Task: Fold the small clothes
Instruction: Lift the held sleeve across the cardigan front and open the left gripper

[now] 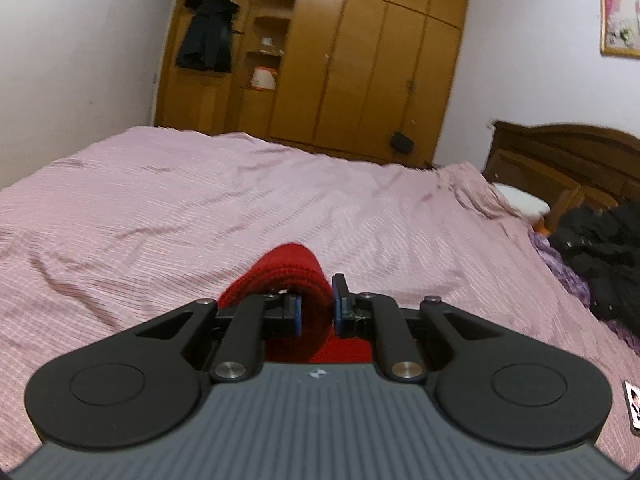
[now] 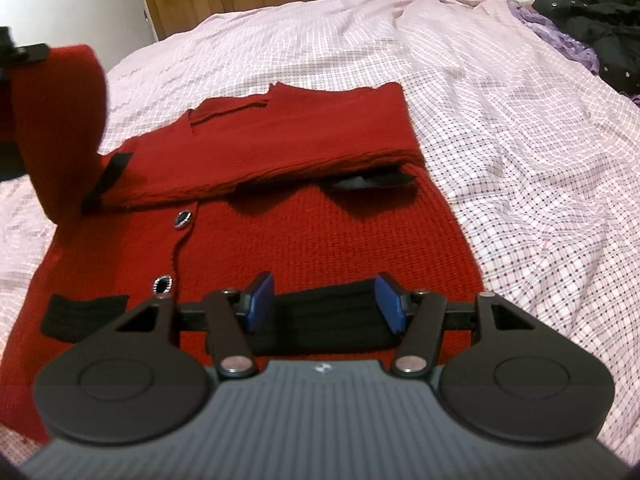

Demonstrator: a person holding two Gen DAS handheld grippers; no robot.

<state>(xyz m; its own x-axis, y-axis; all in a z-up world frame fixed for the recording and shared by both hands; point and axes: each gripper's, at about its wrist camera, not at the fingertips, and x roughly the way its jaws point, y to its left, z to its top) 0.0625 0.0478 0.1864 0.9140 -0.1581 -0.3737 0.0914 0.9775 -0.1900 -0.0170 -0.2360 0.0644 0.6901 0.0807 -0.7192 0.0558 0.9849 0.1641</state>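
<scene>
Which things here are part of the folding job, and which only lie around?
Job:
- red cardigan
- its sleeve, pinched in the left hand-held gripper
- right hand-held gripper, open over the hem
- bed

Lying about:
- black coat
- purple cloth
- wardrobe
- framed picture

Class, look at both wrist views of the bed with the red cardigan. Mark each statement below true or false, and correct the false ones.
1. The left claw is clamped on red knit fabric. True.
2. The red cardigan hangs on the wardrobe. False: it lies on the checked pink bedspread.
3. One sleeve is folded across the cardigan's body. True.
4. The right claw is shut on a button. False: its jaws stand apart above the black hem band, and whether they touch it cannot be told.
5. The cardigan's buttons are yellow. False: they are dark with pale rims.
</scene>
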